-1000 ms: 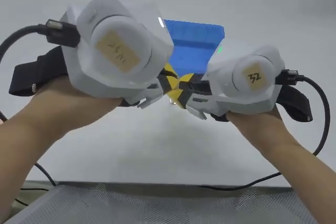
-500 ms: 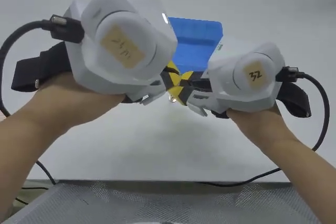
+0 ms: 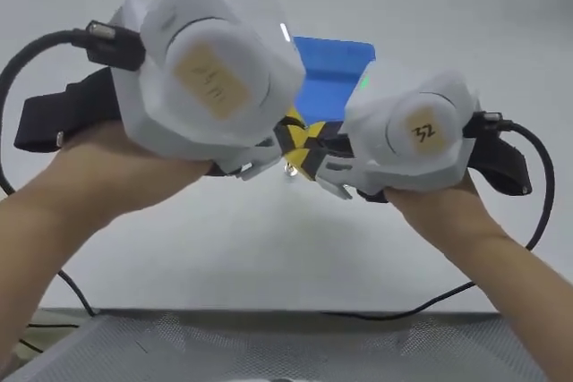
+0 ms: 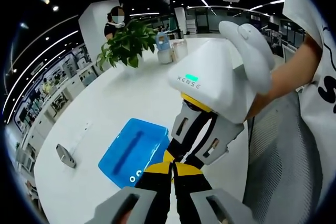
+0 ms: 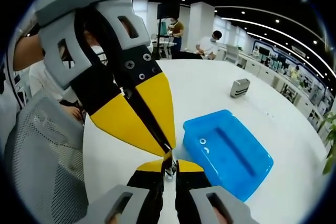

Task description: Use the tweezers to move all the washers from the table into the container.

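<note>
Right claw (image 5: 169,165) is seen closed on a thin metal piece (image 5: 168,171), tip to tip with the closed left claw (image 4: 172,166); two washers (image 5: 202,141) lie in the blue container (image 5: 236,174) on the worktop (image 5: 210,87).

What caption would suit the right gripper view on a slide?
Left gripper and right gripper meet tip to tip beside blue container.

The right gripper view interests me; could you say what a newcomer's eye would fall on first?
The left gripper strikes first, its yellow and black tongs slanting down from the upper left to meet the right gripper tip to tip at bottom centre. Right of them a blue container lies on the white table, with two washers inside.
</note>
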`<state>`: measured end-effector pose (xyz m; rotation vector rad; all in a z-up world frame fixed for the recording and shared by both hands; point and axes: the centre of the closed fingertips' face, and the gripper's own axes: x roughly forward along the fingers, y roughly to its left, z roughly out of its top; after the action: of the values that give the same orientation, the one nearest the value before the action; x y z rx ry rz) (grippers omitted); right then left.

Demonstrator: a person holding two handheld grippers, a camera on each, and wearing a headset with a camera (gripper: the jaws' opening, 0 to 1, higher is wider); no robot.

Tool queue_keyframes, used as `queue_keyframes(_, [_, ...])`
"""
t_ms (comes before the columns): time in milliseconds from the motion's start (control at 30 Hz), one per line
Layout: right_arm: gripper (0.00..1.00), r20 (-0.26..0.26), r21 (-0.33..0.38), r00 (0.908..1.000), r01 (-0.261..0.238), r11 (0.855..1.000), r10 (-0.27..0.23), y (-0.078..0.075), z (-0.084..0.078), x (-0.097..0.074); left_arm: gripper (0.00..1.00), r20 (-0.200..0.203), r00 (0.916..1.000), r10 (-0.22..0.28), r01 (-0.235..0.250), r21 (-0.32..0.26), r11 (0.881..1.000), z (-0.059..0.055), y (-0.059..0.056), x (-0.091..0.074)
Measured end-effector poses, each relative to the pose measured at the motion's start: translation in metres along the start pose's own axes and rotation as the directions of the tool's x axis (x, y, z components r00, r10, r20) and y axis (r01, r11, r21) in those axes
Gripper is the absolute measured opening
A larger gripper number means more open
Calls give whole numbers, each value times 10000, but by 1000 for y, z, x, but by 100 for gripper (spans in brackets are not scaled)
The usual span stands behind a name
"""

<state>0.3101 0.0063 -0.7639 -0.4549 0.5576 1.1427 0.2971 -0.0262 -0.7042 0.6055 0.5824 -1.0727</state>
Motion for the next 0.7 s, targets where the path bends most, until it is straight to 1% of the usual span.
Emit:
queue_keyframes(167, [3, 88, -105, 10000, 37, 9999, -36, -1, 7, -6, 0, 89, 9999, 90, -92, 167, 9998, 8, 1, -6])
queue_keyframes(533, [3, 247, -327, 9997, 97, 9994, -89, -3, 20, -13, 0, 181, 9996, 214, -221, 401, 9990, 17, 5, -15])
queue_keyframes(700, [3, 346, -445, 9992, 222, 9988, -207, -7, 26, -16, 0, 261, 9992, 316, -328, 487, 9983, 22, 9, -18])
